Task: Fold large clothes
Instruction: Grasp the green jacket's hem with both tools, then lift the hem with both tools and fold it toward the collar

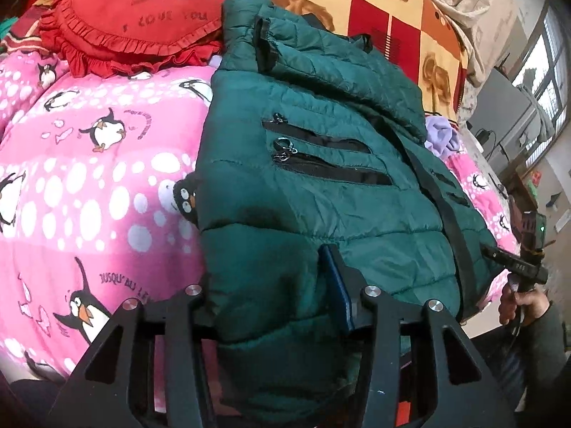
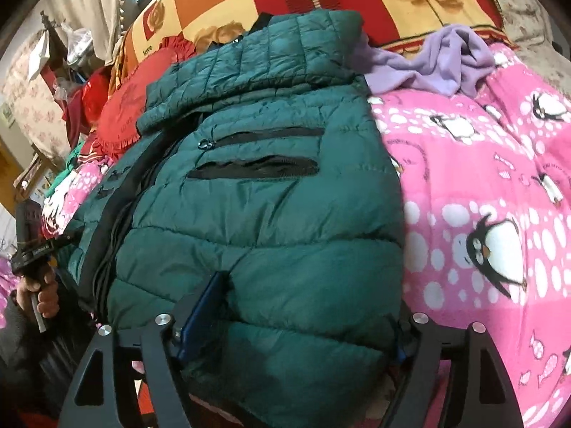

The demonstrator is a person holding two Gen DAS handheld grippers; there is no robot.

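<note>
The green jacket (image 1: 321, 164) lies front-up on the bed's pink blanket (image 1: 89, 178), collar far, hem near, sleeves apparently already folded in. The left claw (image 1: 274, 296) and the right claw (image 2: 296, 306) each stand wide with a thick fold of the near hem between the fingers; whether they pinch it I cannot tell. To do the fold well, close both on the hem together, lift evenly and carry it far toward the collar, keeping the edges square. No containers show; the jacket's two chest pockets (image 2: 257, 153) gape, contents unseen.
</note>
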